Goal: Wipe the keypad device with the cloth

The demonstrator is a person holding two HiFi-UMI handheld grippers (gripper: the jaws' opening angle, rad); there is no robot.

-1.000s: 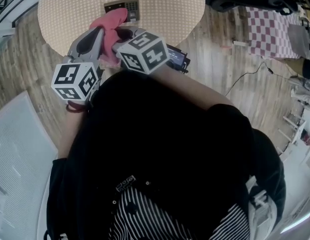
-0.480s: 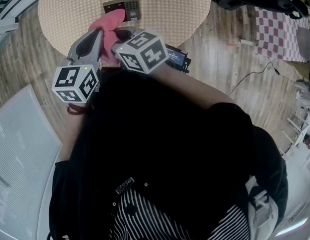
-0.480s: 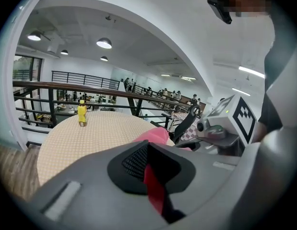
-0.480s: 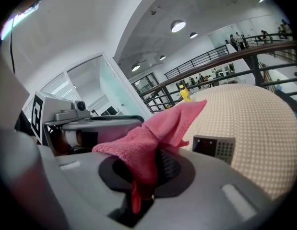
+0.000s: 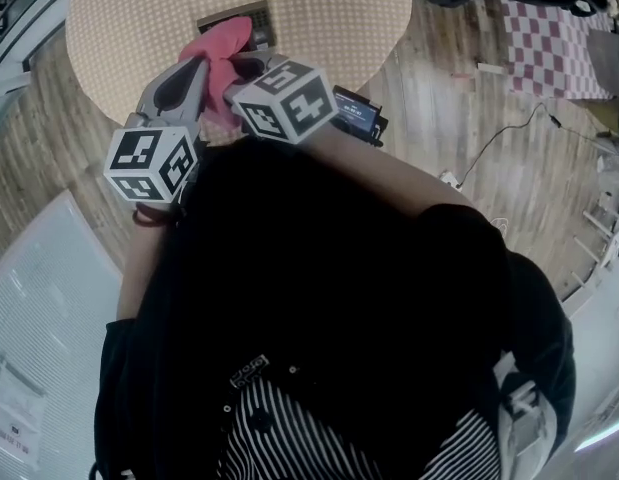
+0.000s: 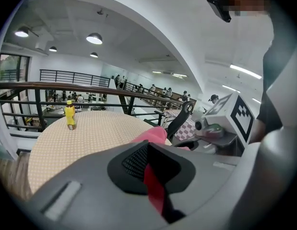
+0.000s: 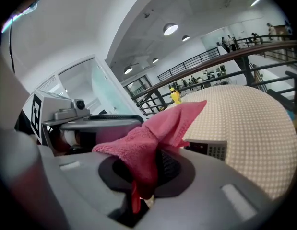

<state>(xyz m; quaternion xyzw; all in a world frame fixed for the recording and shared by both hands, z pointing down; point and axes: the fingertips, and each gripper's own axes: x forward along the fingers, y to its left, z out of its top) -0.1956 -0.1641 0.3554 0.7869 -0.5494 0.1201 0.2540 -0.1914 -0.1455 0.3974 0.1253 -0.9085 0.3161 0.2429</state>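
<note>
Where the round table with its beige dotted cover fills the top of the head view, most of what else shows lies off it. Right of the table, on the wood floor, a pink-and-white chequered mat is spread out, and a thin cable trails across the boards below that. At the table's near right edge sits a small lit screen, just behind the right gripper's marker cube. A yellow bottle stands upright at the table's far side, with a dark railing beyond it. The person's black top fills the lower half of the head view and hides the floor on the near side of the table.

Both grippers are raised over the table's near edge, side by side and close together. The left gripper has its jaws drawn narrow, with a red strip pinched in the slit and the pink cloth bulging just past the tips. The right gripper is clamped on the same cloth, which rises from between its jaws in a loose folded peak.

The keypad device lies flat on the table, further in from the near edge than the grippers. The upper corner of the cloth overlaps its near side in the head view; whether the two touch cannot be told. In the right gripper view, the device shows just past the jaws, to the right of the cloth.
</note>
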